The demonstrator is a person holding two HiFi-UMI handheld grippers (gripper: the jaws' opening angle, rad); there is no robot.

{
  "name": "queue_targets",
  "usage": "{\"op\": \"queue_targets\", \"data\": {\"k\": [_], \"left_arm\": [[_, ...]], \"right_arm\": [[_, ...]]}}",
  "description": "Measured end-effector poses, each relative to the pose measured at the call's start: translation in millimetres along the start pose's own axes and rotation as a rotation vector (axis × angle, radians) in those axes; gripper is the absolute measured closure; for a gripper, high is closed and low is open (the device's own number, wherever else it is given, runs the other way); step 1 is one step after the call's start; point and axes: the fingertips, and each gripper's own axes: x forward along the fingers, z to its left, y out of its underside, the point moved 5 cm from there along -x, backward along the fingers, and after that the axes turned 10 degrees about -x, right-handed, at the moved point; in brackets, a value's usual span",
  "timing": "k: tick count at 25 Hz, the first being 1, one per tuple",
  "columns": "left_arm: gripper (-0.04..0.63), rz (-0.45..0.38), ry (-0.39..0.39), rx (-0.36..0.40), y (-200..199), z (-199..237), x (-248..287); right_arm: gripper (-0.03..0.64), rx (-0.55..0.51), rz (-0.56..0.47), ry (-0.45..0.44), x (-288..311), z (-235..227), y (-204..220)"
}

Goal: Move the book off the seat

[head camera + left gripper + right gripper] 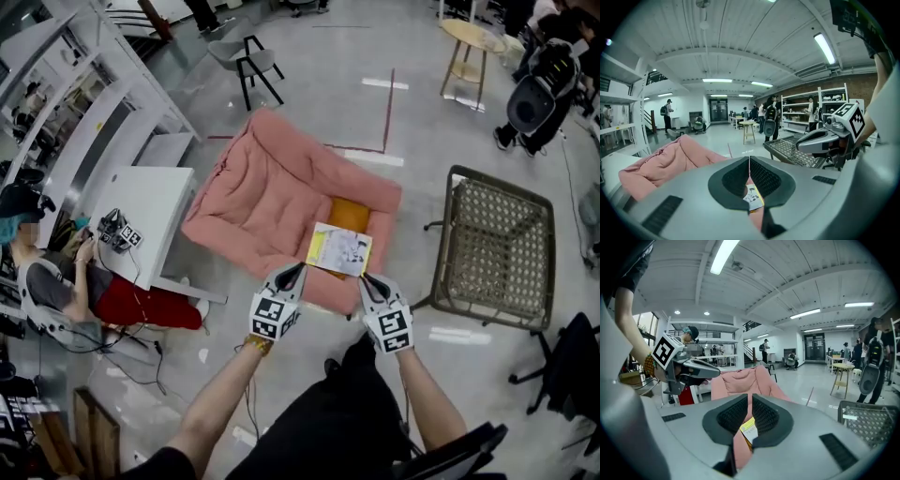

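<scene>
A yellow-and-white book [339, 249] lies flat on the front part of the pink cushioned seat [272, 197], partly over an orange patch [349, 214]. My left gripper [298, 269] is shut and empty, its tip just short of the book's near left corner. My right gripper [367, 279] is also shut and empty, just short of the near right corner. In the left gripper view the book [753, 197] shows below the closed jaws, with the right gripper [825, 140] off to the side. The right gripper view has the book [749, 430] under its closed jaws and the left gripper [693, 369] at left.
A wicker metal chair [497, 248] stands right of the seat. Left of it are a white table [150, 211], white shelving and a seated person [56, 281]. A grey chair [246, 58] and a round wooden stool [472, 42] stand farther back.
</scene>
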Motion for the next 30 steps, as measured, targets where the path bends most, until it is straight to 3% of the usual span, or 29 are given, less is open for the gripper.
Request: {"op": "queue_targets", "data": {"k": [6,12,24,30], "left_arm": [[0.581,0.085,0.011,0.018,16,13,34],[0.581,0.164,0.047,0.022,40,38,69],[0.581,0.333,0.160,0.002,95,111,147],[0.581,0.394,0.229,0.030,122,143,185]], "right_arm": [[0.600,0.049,0.008,0.005,32,-23,33],[0.600,0.072,0.089,0.021,62,-35,63],[0.600,0.163,0.199,0.130,147,-44,111],[0.600,0.216,0.233,0.207,190,-51,144]]}}
